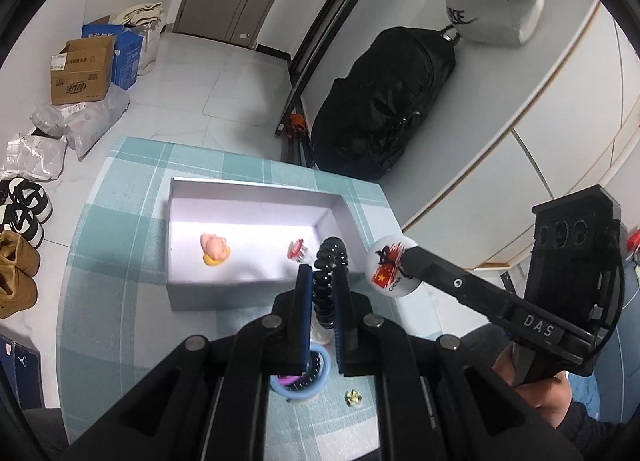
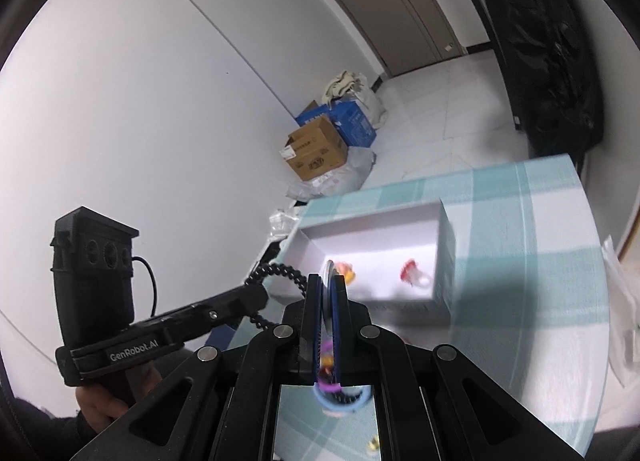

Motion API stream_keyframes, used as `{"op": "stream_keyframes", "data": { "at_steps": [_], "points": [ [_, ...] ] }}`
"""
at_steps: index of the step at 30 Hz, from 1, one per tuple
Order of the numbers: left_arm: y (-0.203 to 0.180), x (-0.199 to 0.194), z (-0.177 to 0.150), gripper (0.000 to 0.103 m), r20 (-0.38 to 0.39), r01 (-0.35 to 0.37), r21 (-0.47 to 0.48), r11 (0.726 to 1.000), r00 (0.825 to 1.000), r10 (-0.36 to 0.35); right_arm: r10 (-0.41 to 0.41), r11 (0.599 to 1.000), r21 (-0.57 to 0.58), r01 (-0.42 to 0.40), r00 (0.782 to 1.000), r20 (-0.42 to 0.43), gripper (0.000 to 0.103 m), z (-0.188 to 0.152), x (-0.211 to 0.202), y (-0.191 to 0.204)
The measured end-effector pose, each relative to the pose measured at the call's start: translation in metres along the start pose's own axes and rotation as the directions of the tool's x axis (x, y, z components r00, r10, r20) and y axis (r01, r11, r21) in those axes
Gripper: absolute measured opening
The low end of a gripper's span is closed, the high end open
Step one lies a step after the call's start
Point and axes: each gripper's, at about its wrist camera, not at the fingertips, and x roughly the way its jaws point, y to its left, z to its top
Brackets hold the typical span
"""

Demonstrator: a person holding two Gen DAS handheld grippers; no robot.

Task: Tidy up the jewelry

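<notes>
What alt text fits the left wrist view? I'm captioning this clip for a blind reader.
The left hand-held gripper pinches a black spiral hair tie above a white open box holding a pink charm and a red one. Beside it, the right hand-held gripper holds a round white badge.

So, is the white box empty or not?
Not empty. The white box is open, with a pink charm and a red ring inside.

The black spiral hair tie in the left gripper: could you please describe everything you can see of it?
The black spiral hair tie is a glossy, plastic-looking coil of ridged loops forming a ring. The left gripper is shut on it, pinching it between the fingers so the ring stands upright, one end rising above the fingertips. It hangs in the air at the near right corner of the white box, touching nothing else.
</notes>
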Motion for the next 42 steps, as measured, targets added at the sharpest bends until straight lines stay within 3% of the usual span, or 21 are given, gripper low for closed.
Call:
{"op": "stream_keyframes", "data": {
  "at_steps": [15,35,40,42],
  "points": [
    [0.021,0.031,0.045,0.005,-0.002,-0.019,0.011,1.000,1.000,0.019,0.023,1.000,-0.003,-0.023,1.000,0.011,0.004,0.043,0.047,-0.015],
    [0.037,0.062,0.044,0.006,-0.117,-0.008,-0.037,0.999,0.993,0.003,-0.030,0.997,0.070,0.037,0.995,-0.094,0.007,0.039,0.080,-0.048],
    [0.033,0.061,0.041,0.014,-0.128,-0.002,-0.008,1.000,0.992,0.001,-0.047,0.998,0.047,0.050,0.996,-0.072,0.009,0.039,0.070,-0.044],
    [0.032,0.056,0.043,0.024,-0.111,-0.007,-0.007,1.000,0.994,0.006,-0.062,0.997,0.044,0.065,0.997,-0.054,0.015,0.038,0.063,-0.042]
  ]
}}
